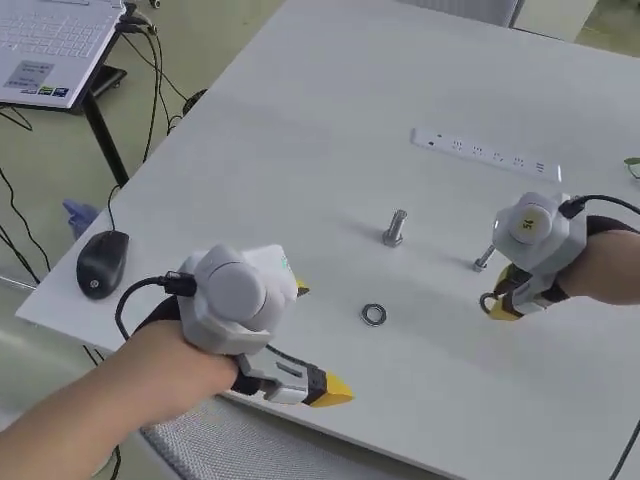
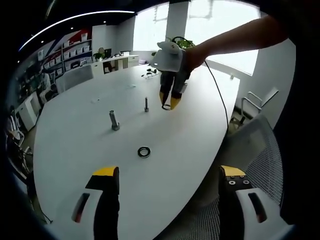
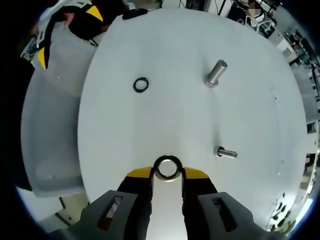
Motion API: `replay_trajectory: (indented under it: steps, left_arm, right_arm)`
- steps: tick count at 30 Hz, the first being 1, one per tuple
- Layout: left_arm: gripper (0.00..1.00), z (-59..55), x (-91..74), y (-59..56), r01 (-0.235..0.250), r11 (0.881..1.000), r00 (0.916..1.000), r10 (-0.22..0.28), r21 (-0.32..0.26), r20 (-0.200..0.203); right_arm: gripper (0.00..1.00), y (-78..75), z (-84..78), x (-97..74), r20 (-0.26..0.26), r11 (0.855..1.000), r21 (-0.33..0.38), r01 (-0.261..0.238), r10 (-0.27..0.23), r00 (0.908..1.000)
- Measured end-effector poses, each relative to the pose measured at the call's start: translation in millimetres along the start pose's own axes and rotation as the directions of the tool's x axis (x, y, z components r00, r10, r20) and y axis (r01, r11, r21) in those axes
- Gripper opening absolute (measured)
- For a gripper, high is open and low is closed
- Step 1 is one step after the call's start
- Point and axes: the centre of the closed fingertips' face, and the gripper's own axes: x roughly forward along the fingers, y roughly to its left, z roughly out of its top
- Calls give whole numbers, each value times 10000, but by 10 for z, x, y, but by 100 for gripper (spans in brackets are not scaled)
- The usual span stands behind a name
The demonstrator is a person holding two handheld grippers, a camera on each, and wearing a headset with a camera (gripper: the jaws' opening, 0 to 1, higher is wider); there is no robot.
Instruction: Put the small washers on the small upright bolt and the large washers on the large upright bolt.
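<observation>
Firmly pinches a washer (image 3: 156, 168) by its rim between the yellow tips of the right gripper (image 3: 167, 174), raised off the table (image 1: 300, 150) and close to the small upright bolt (image 1: 484, 259). Holds the left gripper (image 2: 169, 172) with jaws spread wide and nothing between them, low over the table's near edge. Leaves a second washer (image 1: 365, 315) lying flat on the tabletop between the two grippers, the large upright bolt (image 1: 395, 228) standing just beyond it. Farther back, lies a white power strip (image 1: 485, 153); off left, a black mouse (image 1: 102, 262).
</observation>
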Motion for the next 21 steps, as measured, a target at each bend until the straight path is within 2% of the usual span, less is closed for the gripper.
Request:
replay_trajectory:
  steps: [5, 11, 13, 21]
  left_arm:
    - [88, -20, 24, 101, -257, 9997, 9996, 257, 35, 140]
    - [90, -79, 55, 189, -390, 9992, 9992, 391, 108, -49]
    - [94, -106, 61, 257, -630, 9979, 9979, 632, 120, -127]
    - [93, -168, 122, 308, -458, 9989, 9989, 458, -43, -106]
  right_arm:
    - [22, -72, 61, -108, -3, 9998, 97, 182, -182, 9998]
    - [22, -161, 122, -192, 6, 9994, 210, 263, -263, 9997]
    - [22, -212, 156, -223, 39, 9991, 288, 318, -319, 9995]
    - [22, -358, 351, -313, 312, 9984, 464, 327, -341, 9989]
